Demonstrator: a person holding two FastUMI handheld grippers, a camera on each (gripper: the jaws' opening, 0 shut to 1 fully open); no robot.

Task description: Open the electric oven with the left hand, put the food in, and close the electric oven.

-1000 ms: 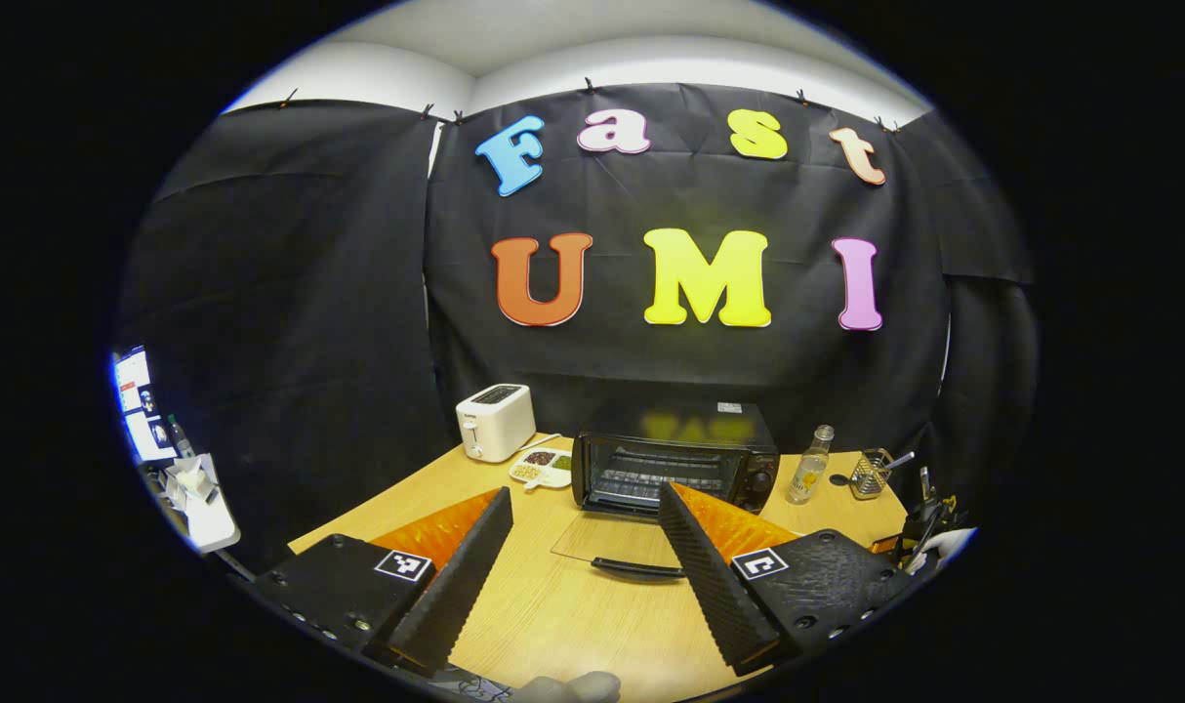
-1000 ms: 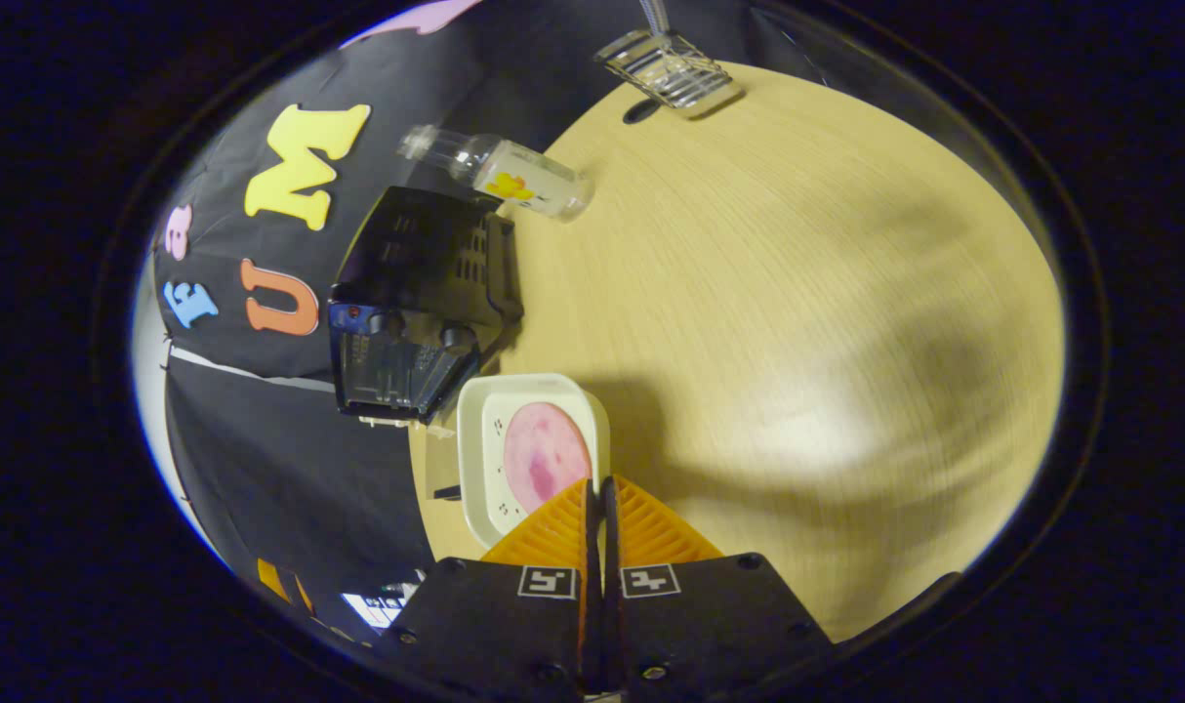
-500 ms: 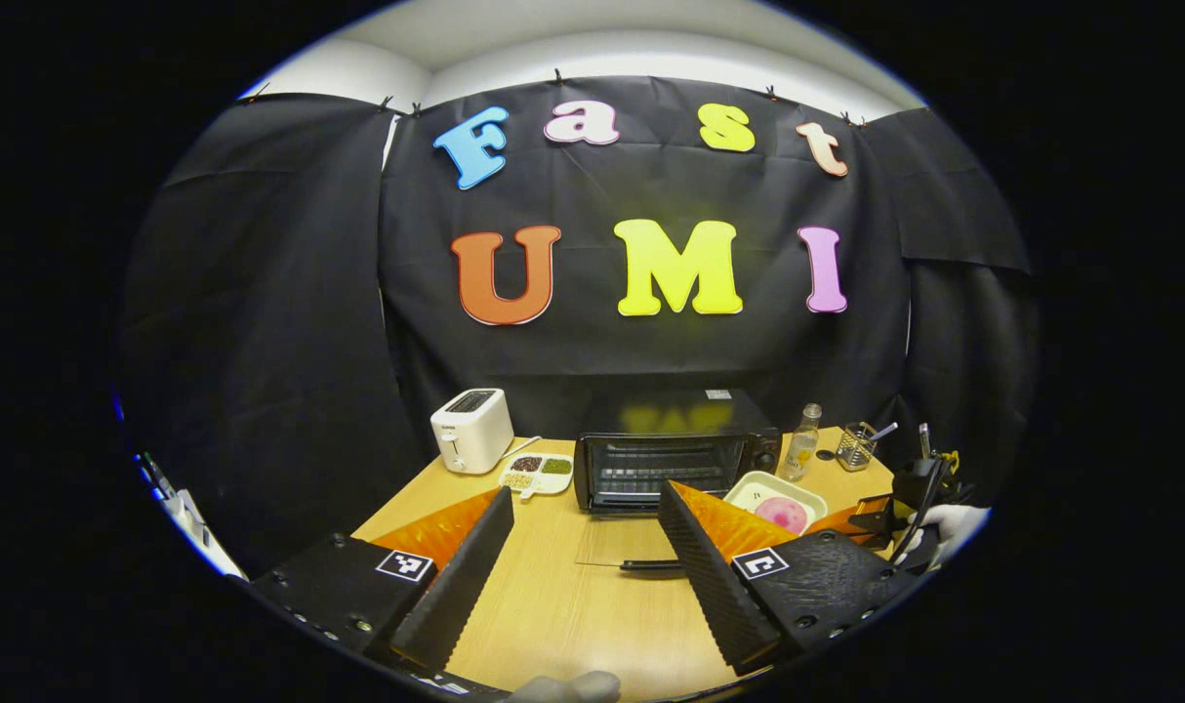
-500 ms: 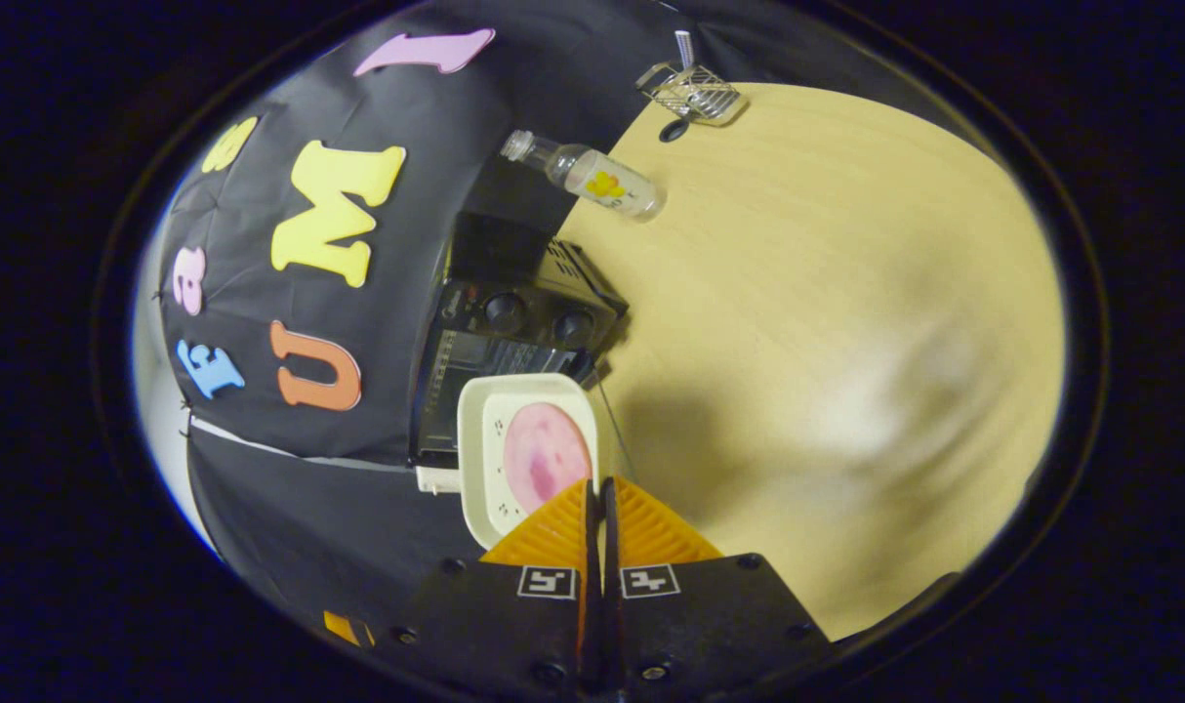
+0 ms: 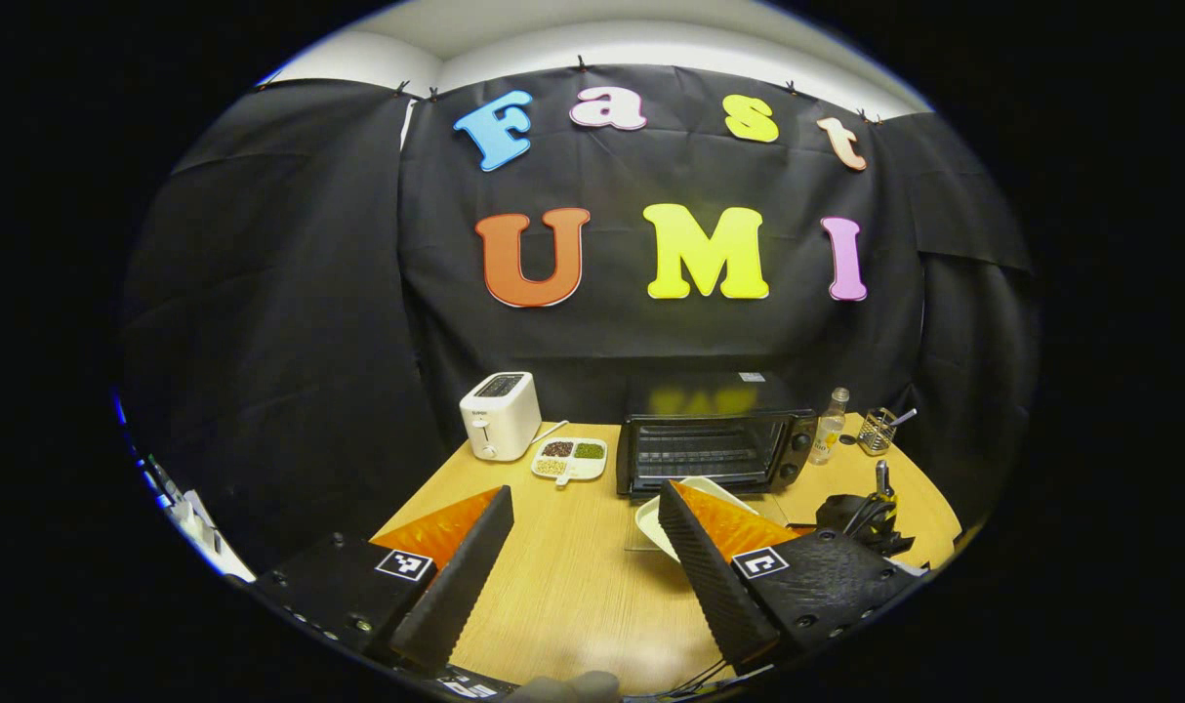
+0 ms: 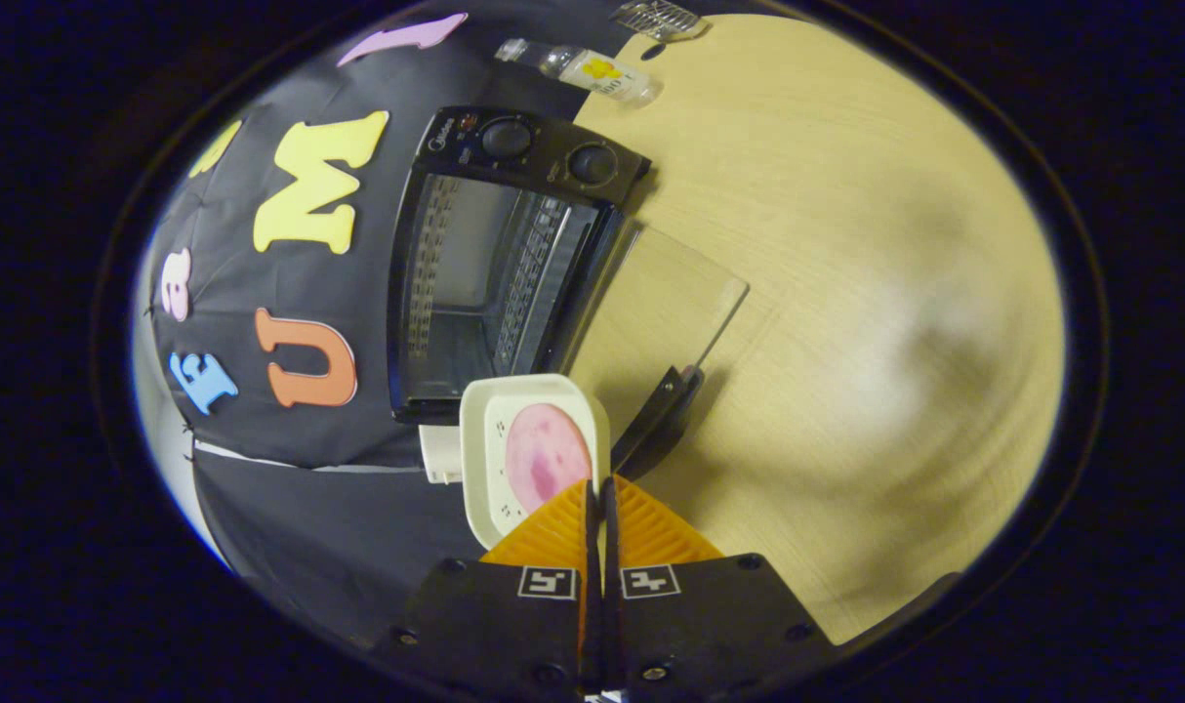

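Note:
The black electric oven (image 5: pixel 712 444) stands at the back of the table, its glass door (image 6: pixel 666 308) folded down flat with the handle (image 6: pixel 663 412) toward me. My right gripper (image 6: pixel 600 485) is shut on the rim of a white dish (image 6: pixel 477 459) that carries a pink slice of food (image 6: pixel 546 457). It holds the dish in the air just in front of the oven's (image 6: pixel 485 264) open mouth. In the left gripper view the dish (image 5: pixel 651 515) shows above the door, with the right gripper (image 5: pixel 861 515) behind it. My left gripper (image 5: pixel 585 498) is open, held back over the table.
A white toaster (image 5: pixel 500 415) and a divided snack dish (image 5: pixel 571 457) sit left of the oven. A small bottle (image 5: pixel 829 425) and a wire holder (image 5: pixel 878 430) stand to its right. The wooden table (image 6: pixel 846 293) spreads right of the door.
The right gripper has carried the dish from beside the oven round to its open front, above the lowered door. The left gripper stays open and has shifted a little to the left.

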